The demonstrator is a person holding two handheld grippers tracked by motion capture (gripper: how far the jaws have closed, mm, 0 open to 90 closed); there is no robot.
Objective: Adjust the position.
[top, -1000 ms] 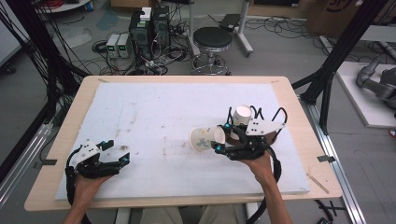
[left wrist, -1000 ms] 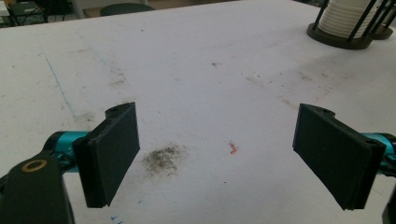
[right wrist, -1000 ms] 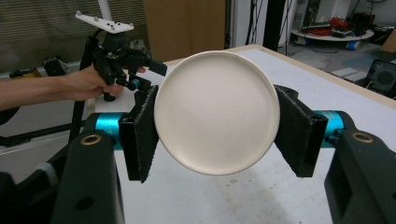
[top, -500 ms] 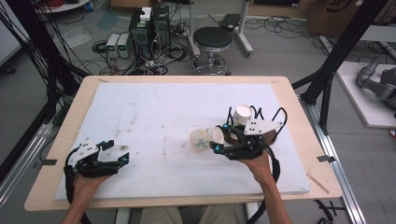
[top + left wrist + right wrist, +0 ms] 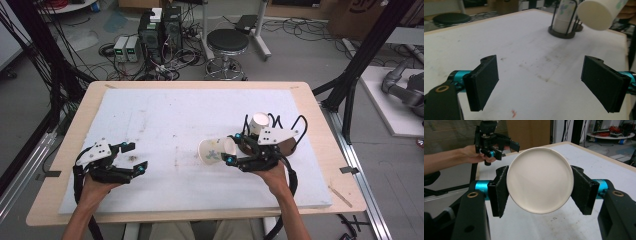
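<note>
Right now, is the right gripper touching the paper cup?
Touching. The right gripper view shows the right gripper with both pads pressed against opposite sides of the paper cup, no gap either side.

Jaws apart over white table (image 5: 529, 57); paper cup (image 5: 599, 13) upper right, cup holder (image 5: 564, 22) behind

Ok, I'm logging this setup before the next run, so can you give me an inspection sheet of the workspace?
Surface: white mat on a wooden table, scuffed and stained.
Job's things: paper cup held on its side; cup stack in a black wire holder.
Clutter: nothing seen.
Grippers: right hand-held gripper shut on the paper cup; left hand-held gripper open, with nothing between its jaws.
Cables: a black cable trails from the right one.
Surroundings: stool, electronics boxes, floor wiring.
</note>
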